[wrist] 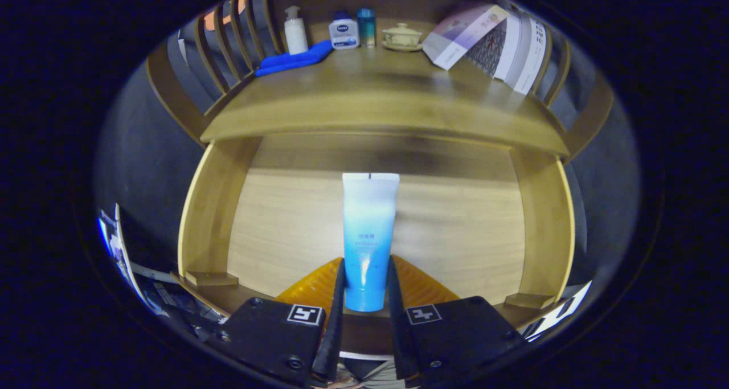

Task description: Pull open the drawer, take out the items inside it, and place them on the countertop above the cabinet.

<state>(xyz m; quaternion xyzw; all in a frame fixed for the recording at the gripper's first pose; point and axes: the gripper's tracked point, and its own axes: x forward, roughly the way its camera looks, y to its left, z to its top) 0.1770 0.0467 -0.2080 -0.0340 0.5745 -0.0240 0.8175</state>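
Gripper [366, 289] at lower centre is closed on the tube [369, 235], held over the open drawer [285, 224]; gripped near its cap end, the tube could swing and slip before reaching the countertop [376, 95] above.

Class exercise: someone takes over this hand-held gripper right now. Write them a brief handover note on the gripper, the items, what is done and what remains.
Gripper: shut on the blue-and-white tube, held over the open drawer.
Done: drawer pulled open, tube gripped.
Countertop above already carries a blue cloth, bottles, a lidded cup and booklets at the back; its front is bare.
Left: lift the tube onto the countertop and release it.
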